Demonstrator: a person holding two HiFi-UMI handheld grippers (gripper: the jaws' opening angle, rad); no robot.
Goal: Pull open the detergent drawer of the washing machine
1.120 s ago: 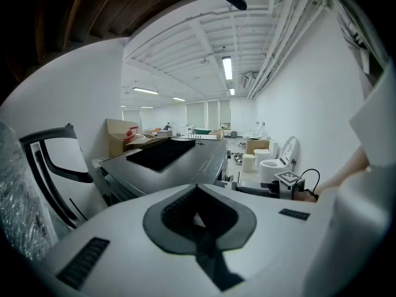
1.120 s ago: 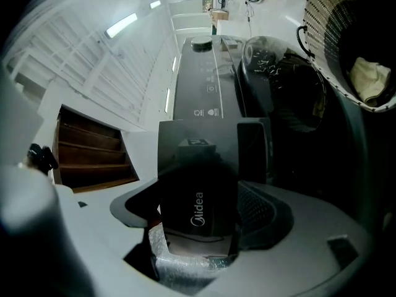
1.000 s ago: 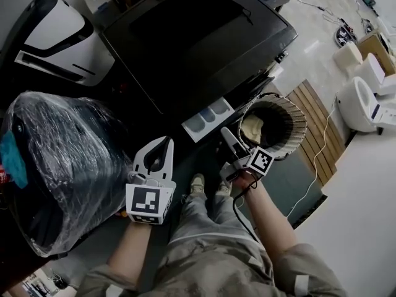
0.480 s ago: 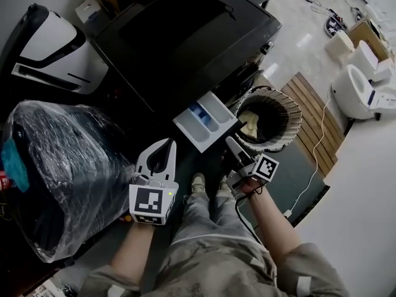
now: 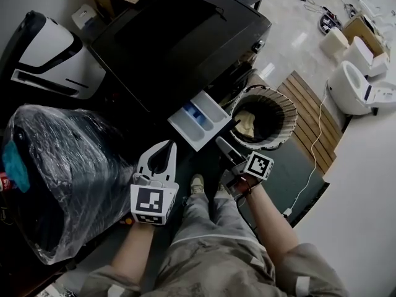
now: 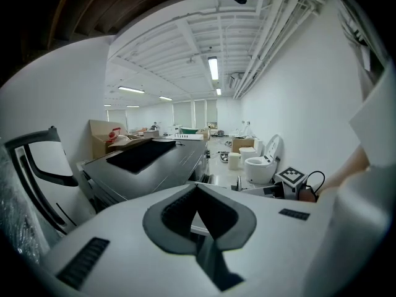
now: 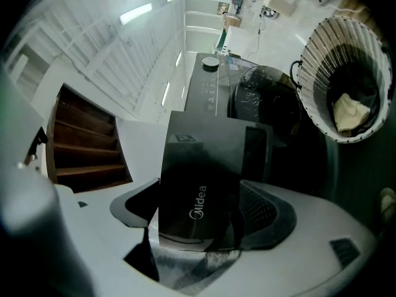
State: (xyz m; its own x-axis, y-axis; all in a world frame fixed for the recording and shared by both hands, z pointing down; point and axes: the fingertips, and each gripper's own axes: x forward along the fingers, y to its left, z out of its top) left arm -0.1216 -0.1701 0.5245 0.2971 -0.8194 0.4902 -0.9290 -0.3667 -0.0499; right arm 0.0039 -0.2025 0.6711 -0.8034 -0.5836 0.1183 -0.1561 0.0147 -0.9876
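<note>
**Drawer is further out, right tool grips its front**

Compared with one second ago, the detergent drawer (image 5: 199, 121) stands clearly further out of the dark washing machine (image 5: 179, 36). Its light tray with the blue compartments (image 5: 193, 112) is now open to the head view. The right tool (image 5: 221, 145) has gone back with it, toward the person's legs.

In the right gripper view the jaws are closed on the dark front panel (image 7: 204, 184) of the drawer, the one with the brand name. The panel sits between both jaws and nearly fills the gap. The left tool (image 5: 164, 146) hangs just beside the drawer, to its left, without touching it. Its jaws are together at the tips and nothing is between them. A round basket (image 5: 291, 113) with a cloth inside stands on the floor to the right of the drawer.

I judge that the pulling step is almost finished, because most of the tray seems to be out already. The next move probably needs only a short straight pull along the line of the drawer. It should not be lifted or twisted, so that the tray does not jam or come off its rails. After that the right jaws can let go of the panel.
</note>
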